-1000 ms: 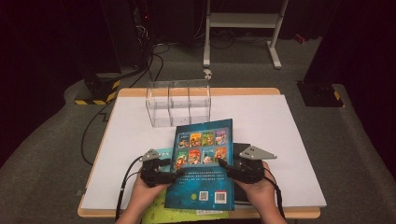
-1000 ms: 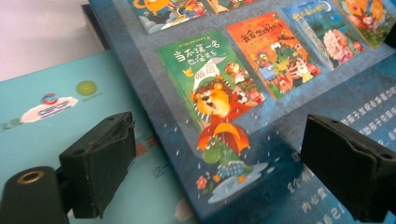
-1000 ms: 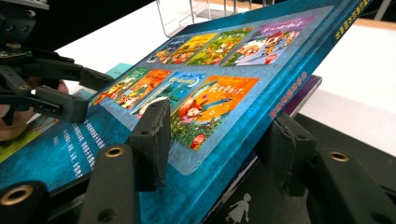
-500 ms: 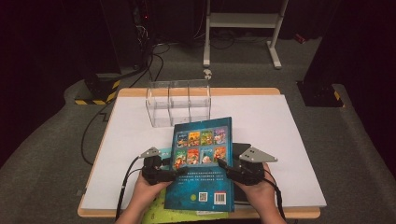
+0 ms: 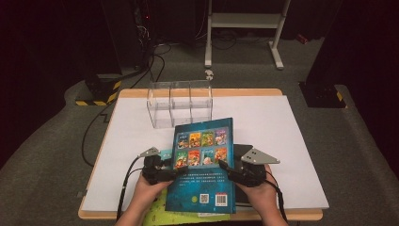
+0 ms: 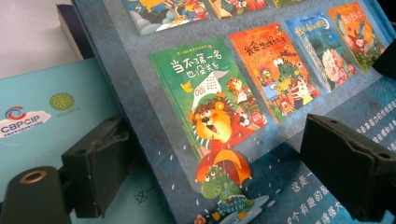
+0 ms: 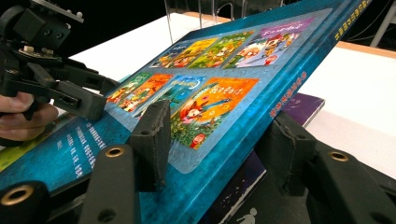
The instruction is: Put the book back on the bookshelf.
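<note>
The teal hardcover picture book (image 5: 202, 165), far edge tilted up off the surface, is clamped by the left gripper (image 5: 168, 173) and right gripper (image 5: 229, 170) jaws beside a light-blue "CBP·CIP" booklet (image 6: 42, 121).

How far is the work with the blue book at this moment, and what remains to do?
Done: the blue book is lifted off the stack, its far edge raised. In hand: the left gripper and the right gripper clamp its two side edges. Left, it seems: carrying it to the clear organizer at the back of the table, whose compartments look empty. A purple book and a light blue booklet lie underneath.
</note>
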